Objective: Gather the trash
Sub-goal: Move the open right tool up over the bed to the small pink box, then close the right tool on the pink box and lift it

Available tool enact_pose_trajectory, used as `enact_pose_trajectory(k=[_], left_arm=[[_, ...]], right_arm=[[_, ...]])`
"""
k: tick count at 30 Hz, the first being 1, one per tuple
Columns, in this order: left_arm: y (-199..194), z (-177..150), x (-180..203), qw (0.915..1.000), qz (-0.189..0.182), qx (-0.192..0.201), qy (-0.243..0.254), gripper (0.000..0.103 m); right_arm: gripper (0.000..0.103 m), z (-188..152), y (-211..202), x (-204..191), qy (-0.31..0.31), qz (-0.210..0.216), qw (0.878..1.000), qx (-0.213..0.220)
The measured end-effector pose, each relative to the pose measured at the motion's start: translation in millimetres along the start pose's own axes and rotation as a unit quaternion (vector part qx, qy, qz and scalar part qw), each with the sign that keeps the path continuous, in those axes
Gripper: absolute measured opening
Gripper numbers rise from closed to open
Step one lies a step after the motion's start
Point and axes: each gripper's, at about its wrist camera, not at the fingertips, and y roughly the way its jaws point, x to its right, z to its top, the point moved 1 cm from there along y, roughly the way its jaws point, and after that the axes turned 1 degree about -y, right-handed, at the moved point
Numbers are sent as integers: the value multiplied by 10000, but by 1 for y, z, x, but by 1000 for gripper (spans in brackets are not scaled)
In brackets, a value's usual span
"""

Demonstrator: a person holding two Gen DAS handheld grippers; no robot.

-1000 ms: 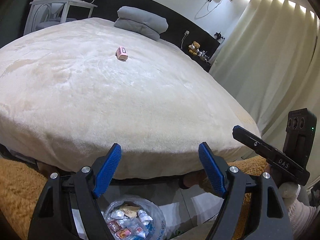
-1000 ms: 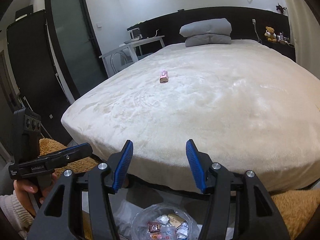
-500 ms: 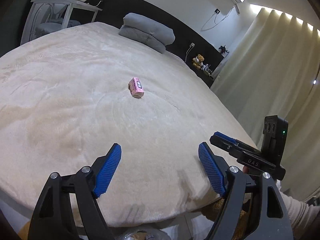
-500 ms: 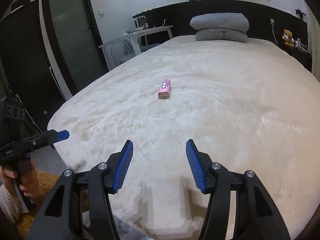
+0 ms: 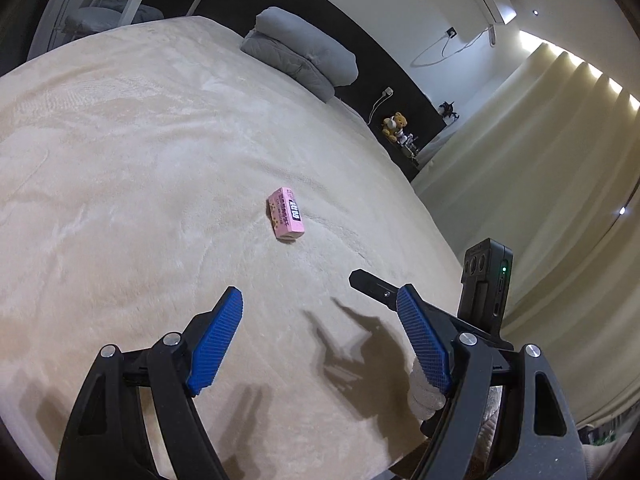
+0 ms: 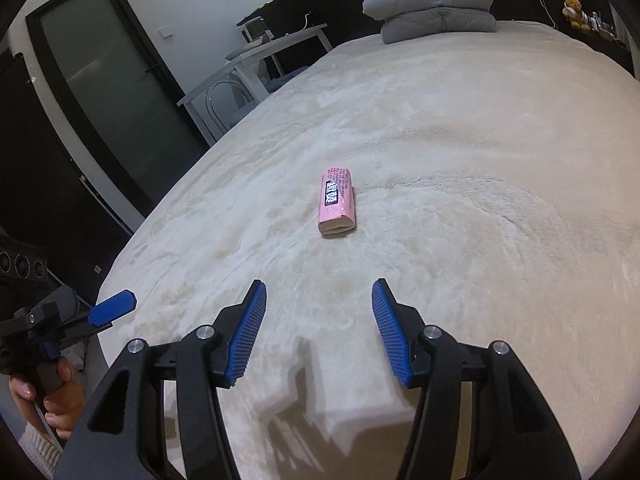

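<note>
Right hand-held gripper: the black-framed right hand-held gripper (image 6: 318, 330) with ribbed blue pads stands with its jaws apart and nothing between them, aimed down the bed at the carton.
Left hand-held gripper: the black left hand-held gripper (image 5: 320, 344) with matching blue pads is spread wider, also empty; in the right wrist view its blue tip shows at the bed's edge, gripped by a bare hand (image 6: 48, 396) in a knitted cuff.
Task's thing: a small pink rectangular paper carton with dark print (image 6: 337, 202) lies flat on its long side in the middle of the bed, well ahead of both grippers and apart from everything else.
Surface: a cream plush blanket over the bed (image 6: 480, 160), soft, deep-napped and swirled.
Risk, grip: the carton looks light and thin-walled; a hard squeeze could likely crush it, and a pinch across its slick printed faces may let it slip.
Risk, surface: pads coming in low could dig into the pile, snag blanket with the carton, or push it ahead instead of closing round it.
Risk, alignment: the carton lies lengthwise to the right gripper, so the jaws would probably need to straddle its narrow width.
Beyond: folded grey quilted bedding (image 6: 434, 0) at the black headboard.
</note>
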Motion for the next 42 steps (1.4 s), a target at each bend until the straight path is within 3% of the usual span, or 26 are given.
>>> enact_pose_trajectory(k=[5, 12, 21, 25, 28, 36, 42], left_arm=[[13, 21, -9, 9998, 86, 30, 171, 78], [30, 31, -30, 10000, 44, 1, -3, 78], [48, 43, -41, 9998, 159, 60, -135, 78], [57, 48, -43, 9998, 107, 94, -160, 78], [65, 48, -44, 9995, 40, 57, -307, 78], [76, 43, -25, 9995, -169, -103, -226, 78], [77, 46, -23, 9991, -220, 4, -365, 78]], right_arm=[[55, 18, 23, 1, 40, 19, 10000, -57], [55, 46, 54, 12, 354, 143, 9992, -152], [55, 47, 83, 21, 324, 127, 9987, -373], [45, 48, 91, 22, 251, 60, 9988, -417], [33, 48, 91, 24, 266, -33, 9989, -373], [33, 41, 64, 11, 5, 266, 9995, -176], [33, 34, 34, -1, -80, 565, 9983, -80]])
